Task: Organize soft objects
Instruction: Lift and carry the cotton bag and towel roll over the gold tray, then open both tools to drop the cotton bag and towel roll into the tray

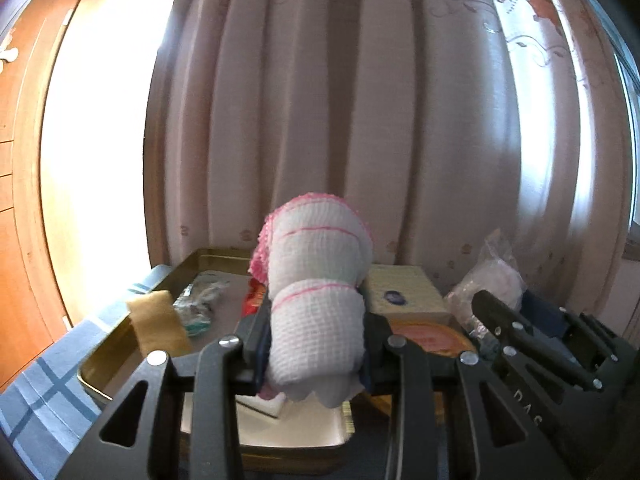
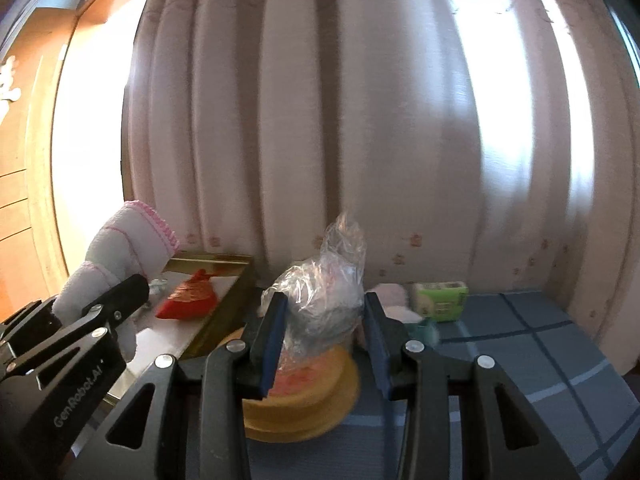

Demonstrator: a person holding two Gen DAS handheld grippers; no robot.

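Presently, left gripper (image 1: 316,344) pinches the rolled white towel (image 1: 318,280) near its lower end. Right gripper (image 2: 320,332) is clamped on a clear plastic bag (image 2: 326,292). Both are held above the table, the gold tray (image 1: 120,344) lying under and beyond the towel.

Risk: roll is gripped low and top-heavy, so it may unroll or sag sideways. Bag film is slick and may slip.

Towel long axis roughly upright, pink-edged end up, toward the curtain (image 1: 360,100).

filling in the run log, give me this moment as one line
left gripper: shut on rolled white pink-trimmed cloth | right gripper: shut on crumpled clear plastic bag | both above gold metal tray and blue checked cloth
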